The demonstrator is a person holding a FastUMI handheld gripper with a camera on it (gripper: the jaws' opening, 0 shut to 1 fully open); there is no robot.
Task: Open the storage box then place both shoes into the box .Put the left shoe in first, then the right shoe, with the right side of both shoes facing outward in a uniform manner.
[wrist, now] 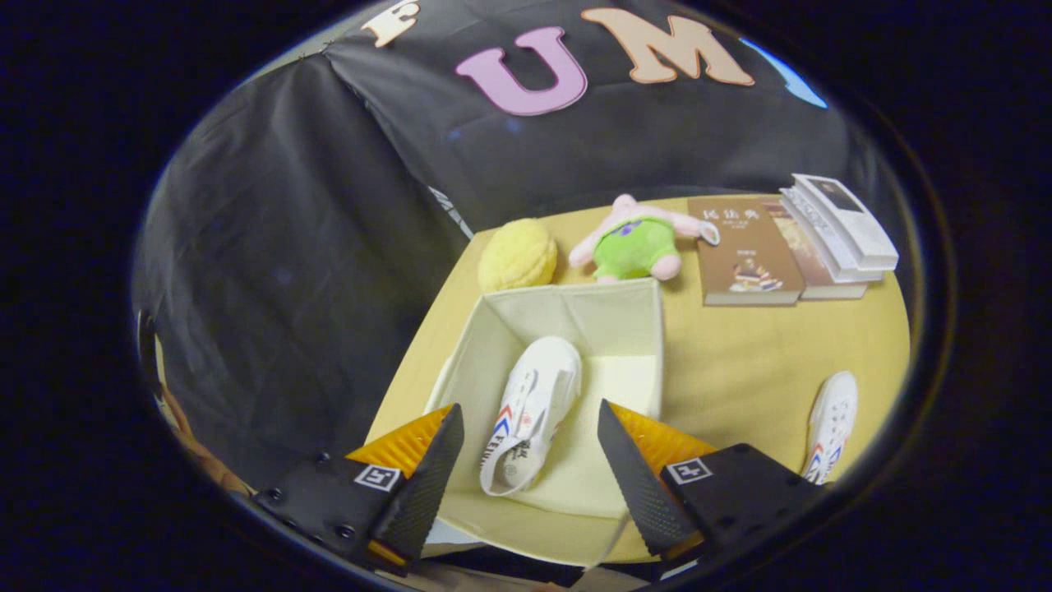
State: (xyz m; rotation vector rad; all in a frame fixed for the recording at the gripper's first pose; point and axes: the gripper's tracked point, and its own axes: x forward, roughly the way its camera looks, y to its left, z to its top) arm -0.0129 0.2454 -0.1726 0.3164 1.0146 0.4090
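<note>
At lower centre of the frame, the tool (526, 460) is hovering with fingers spread, gripping nothing, above the open storage box (633, 316). One shoe (530, 411) is lying inside. The second shoe (830, 423) is waiting on the bench (740, 362) at lower right, likely next to fetch.

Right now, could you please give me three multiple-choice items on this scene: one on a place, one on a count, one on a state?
1. Where is the second white shoe?
A. on the table beside the storage box
B. on the books
C. in the claw

2. How many shoes lie inside the storage box?
A. none
B. one
C. two

3. The claw is:
A. shut on a shoe
B. open
C. shut on the plush toy

Key: 1 A, it lies on the table; 2 B, a single shoe in the box; 3 B, the fingers stand apart above that shoe.
</note>
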